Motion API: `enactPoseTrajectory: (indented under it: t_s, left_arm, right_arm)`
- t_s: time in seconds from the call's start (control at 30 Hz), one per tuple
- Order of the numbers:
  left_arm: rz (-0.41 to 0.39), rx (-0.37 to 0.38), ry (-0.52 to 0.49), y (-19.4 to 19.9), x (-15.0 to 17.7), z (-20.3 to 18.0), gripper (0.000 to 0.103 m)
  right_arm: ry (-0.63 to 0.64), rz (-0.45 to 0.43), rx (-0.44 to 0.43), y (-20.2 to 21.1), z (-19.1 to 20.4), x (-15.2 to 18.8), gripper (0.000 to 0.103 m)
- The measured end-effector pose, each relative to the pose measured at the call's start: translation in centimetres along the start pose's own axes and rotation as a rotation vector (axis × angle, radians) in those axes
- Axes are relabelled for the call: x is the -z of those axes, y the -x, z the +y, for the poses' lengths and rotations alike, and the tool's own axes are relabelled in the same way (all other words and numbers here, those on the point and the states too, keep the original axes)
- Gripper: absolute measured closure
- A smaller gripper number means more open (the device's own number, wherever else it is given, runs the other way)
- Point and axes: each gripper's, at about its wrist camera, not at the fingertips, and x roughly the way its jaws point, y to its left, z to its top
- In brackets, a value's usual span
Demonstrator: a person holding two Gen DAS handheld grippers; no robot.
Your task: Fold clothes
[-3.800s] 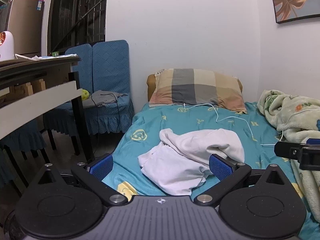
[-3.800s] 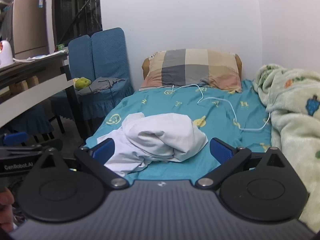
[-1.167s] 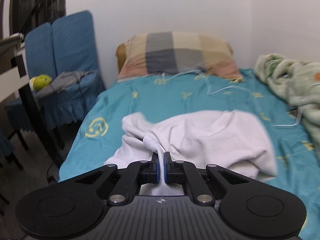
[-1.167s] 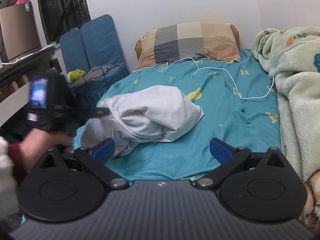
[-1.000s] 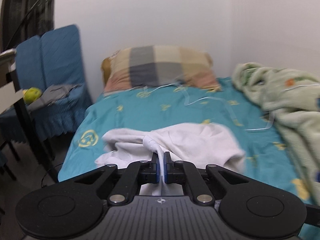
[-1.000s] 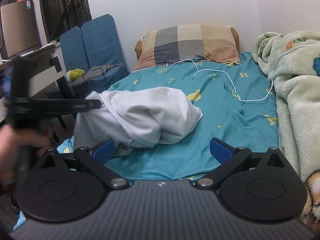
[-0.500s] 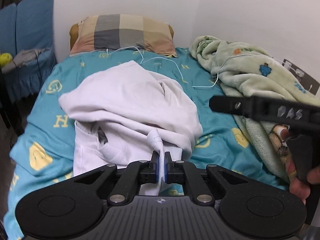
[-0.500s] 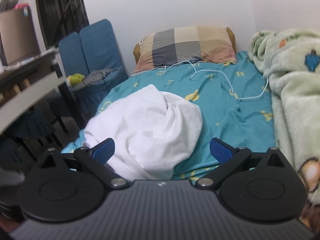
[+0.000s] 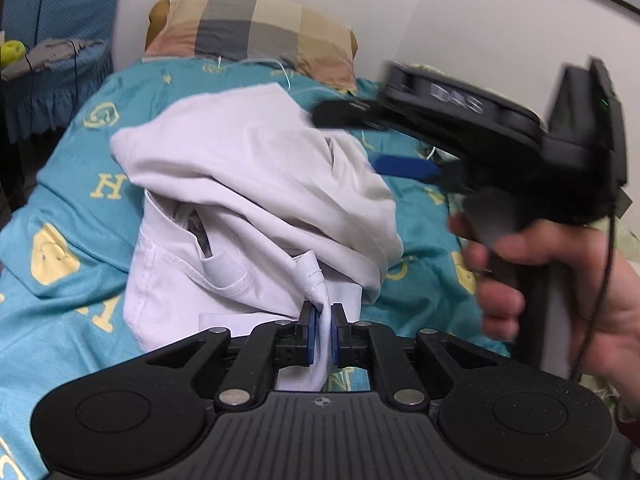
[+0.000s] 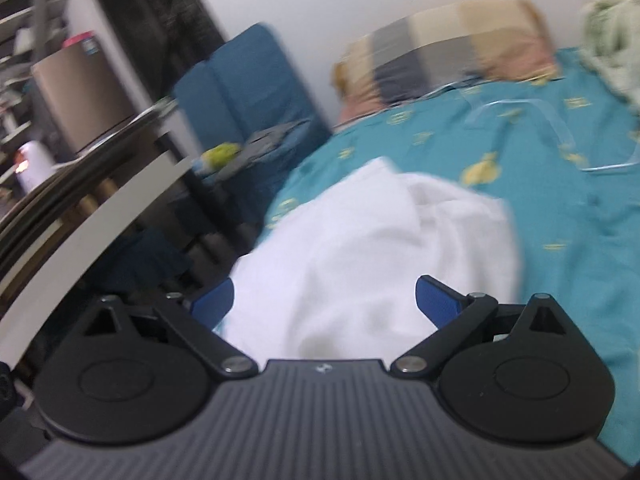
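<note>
A crumpled white garment (image 9: 248, 168) lies heaped on the teal bed sheet (image 9: 80, 200). My left gripper (image 9: 322, 334) pinches a hemmed edge of it at the near side; its jaws are opening, with the cloth still between the blue pads. My right gripper (image 9: 348, 138), held by a hand (image 9: 560, 280), hovers open over the right side of the heap. In the blurred right wrist view the right gripper (image 10: 324, 304) stands wide open with the white garment (image 10: 380, 248) right in front of and below it.
A plaid pillow (image 9: 256, 28) lies at the head of the bed, with a white cable (image 10: 552, 128) on the sheet below it. A green blanket (image 10: 608, 32) is bunched along the right wall. A blue chair (image 10: 248, 92) and a desk (image 10: 100, 200) stand to the left.
My left gripper carried the garment edge toward the near right and lowered it onto the bed. The right gripper swung in over the heap from the right; its view turned left and blurred.
</note>
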Motion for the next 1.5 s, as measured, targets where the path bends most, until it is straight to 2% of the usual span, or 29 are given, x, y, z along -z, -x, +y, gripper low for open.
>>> enactPoseTrajectory:
  t_s: [0.07, 0.1, 0.13, 0.2, 0.27, 0.3, 0.33, 0.43, 0.47, 0.5, 0.53, 0.63, 0.77, 0.87, 0.93, 1.0, 1.1, 1.2, 1.27, 1.3, 1.33, 1.4, 1.5]
  left_arm:
    - [0.017, 0.002, 0.0, -0.6, 0.0, 0.3, 0.094]
    - [0.025, 0.003, 0.001, -0.9, -0.1, 0.5, 0.093]
    - [0.032, 0.004, 0.0, -1.2, -0.2, 0.6, 0.093]
    - [0.034, 0.009, -0.007, -1.7, -0.3, 0.9, 0.092]
    - [0.038, 0.016, -0.007, -2.1, -0.6, 1.1, 0.089]
    - [0.042, 0.022, -0.002, -2.4, -0.6, 1.1, 0.087]
    - [0.047, 0.027, 0.001, -2.7, -0.6, 1.4, 0.084]
    - [0.034, 0.033, -0.007, -2.7, -0.6, 1.4, 0.08]
    - [0.016, 0.034, -0.02, -2.3, -0.7, 1.2, 0.076]
    - [-0.004, 0.042, -0.029, -1.8, -0.7, 1.0, 0.065]
    - [-0.025, 0.05, -0.035, -1.4, -0.8, 0.8, 0.055]
    - [-0.079, 0.075, -0.059, -0.2, -1.0, 0.4, 0.045]
    - [-0.136, 0.096, -0.086, 0.9, -1.1, -0.2, 0.038]
    - [-0.172, 0.096, -0.078, 1.3, -1.3, -0.1, 0.035]
    - [-0.188, 0.083, -0.056, 1.5, -1.6, 0.3, 0.032]
    - [-0.199, 0.06, -0.022, 1.6, -2.1, 0.9, 0.031]
    - [-0.197, 0.009, 0.063, 1.4, -2.8, 2.6, 0.028]
    - [-0.178, -0.09, 0.159, 1.9, -2.8, 4.6, 0.025]
    - [-0.167, -0.144, 0.221, 1.4, -3.0, 6.3, 0.024]
    - [-0.16, -0.164, 0.243, 1.5, -3.0, 6.9, 0.024]
    - [-0.155, -0.182, 0.253, 1.3, -3.2, 7.5, 0.024]
    - [-0.156, -0.22, 0.248, 0.6, -3.9, 8.3, 0.025]
    - [-0.159, -0.253, 0.229, -0.6, -5.0, 9.4, 0.03]
  right_arm:
    - [0.04, 0.038, -0.031, -1.7, 0.6, 0.5, 0.012]
    - [0.069, 0.06, -0.031, -2.5, 1.0, 0.8, 0.024]
    - [0.1, 0.087, -0.023, -3.2, 1.4, 1.3, 0.031]
    - [0.17, 0.131, -0.002, -4.2, 2.0, 2.3, 0.038]
    - [0.196, 0.148, 0.036, -4.5, 2.1, 2.6, 0.059]
    - [0.205, 0.156, 0.057, -4.6, 2.0, 2.7, 0.079]
    - [0.191, 0.156, 0.064, -4.4, 1.7, 2.6, 0.089]
    - [0.122, 0.124, 0.061, -3.2, 0.8, 1.6, 0.095]
    - [0.106, 0.1, 0.064, -2.5, 0.6, 1.2, 0.095]
    - [0.091, 0.072, 0.067, -1.7, 0.5, 0.7, 0.096]
    - [0.077, 0.042, 0.071, -0.9, 0.4, 0.2, 0.096]
    - [0.027, -0.039, 0.115, 1.7, -0.3, -1.4, 0.096]
    - [-0.12, -0.148, 0.236, 5.6, -3.5, -2.8, 0.097]
    - [-0.249, -0.202, 0.379, 8.4, -6.6, -2.5, 0.097]
    - [-0.34, -0.201, 0.476, 9.4, -8.7, -1.6, 0.097]
    - [-0.407, -0.162, 0.538, 9.1, -10.0, -0.4, 0.096]
    - [-0.461, -0.136, 0.558, 8.2, -10.3, 0.9, 0.094]
    - [-0.433, -0.153, 0.566, 8.3, -9.1, 1.0, 0.093]
    - [-0.393, -0.169, 0.572, 8.6, -8.3, 0.6, 0.087]
    - [-0.38, -0.18, 0.573, 8.9, -7.9, 0.5, 0.072]
    - [-0.375, -0.197, 0.57, 9.3, -7.7, 0.3, 0.051]
    - [-0.364, -0.24, 0.56, 10.0, -7.2, 0.1, 0.026]
    - [-0.313, -0.277, 0.543, 10.9, -6.1, -0.4, 0.025]
